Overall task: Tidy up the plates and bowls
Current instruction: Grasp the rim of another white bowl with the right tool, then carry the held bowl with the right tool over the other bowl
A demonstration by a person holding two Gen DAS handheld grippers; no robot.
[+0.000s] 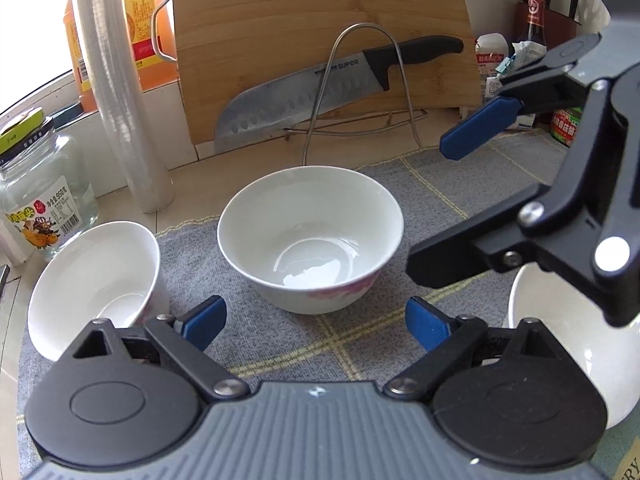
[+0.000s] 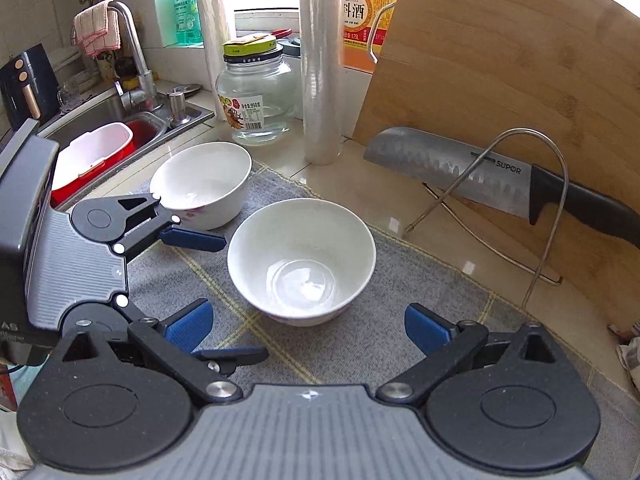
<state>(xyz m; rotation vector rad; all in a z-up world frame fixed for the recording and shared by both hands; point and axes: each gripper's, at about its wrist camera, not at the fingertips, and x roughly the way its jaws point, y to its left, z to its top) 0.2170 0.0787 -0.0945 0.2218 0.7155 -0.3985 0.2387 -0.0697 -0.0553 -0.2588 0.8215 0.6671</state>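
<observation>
Hovering over the grey mat [image 1: 280, 344], both tongs point down at the same target. Left tongs [image 1: 316, 322]: jaws spread wide, nothing between the blue pads. Right tongs [image 2: 308, 326]: likewise spread wide and empty.

Near: middle bowl [image 1: 310, 240] sits upright on the mat just ahead of both tongs, centred between each pair of pads but not touched. Its base shows a wet sheen, possibly residual water.

To the left of the left tongs: second bowl [image 1: 94, 284], close beside the left pad, apparently tilted; whether it leans on anything cannot be told. To the right of the left tongs: third bowl [image 1: 576, 364], largely hidden behind the right tongs' linkage.

Far, beyond the middle bowl: wire rack [image 1: 360, 92] on the counter [image 1: 224, 164], holding a knife [image 1: 320, 88] against an upright cutting board [image 1: 320, 20]. Far left: glass jar [image 1: 44, 200] and a roll of film [image 1: 120, 92]. No plates visible.

Risks, judged:
1. 2 tongs converge on 1 bowl; linkages could collide or knock the rim.
2. Glazed, possibly wet porcelain: a rim pinch may slip, dropping the bowl.
3. Left pad sits near the second bowl; closing or sweeping sideways could tip it off the mat edge.
4. Reaching further forward brings the tongs toward the exposed knife blade.
</observation>
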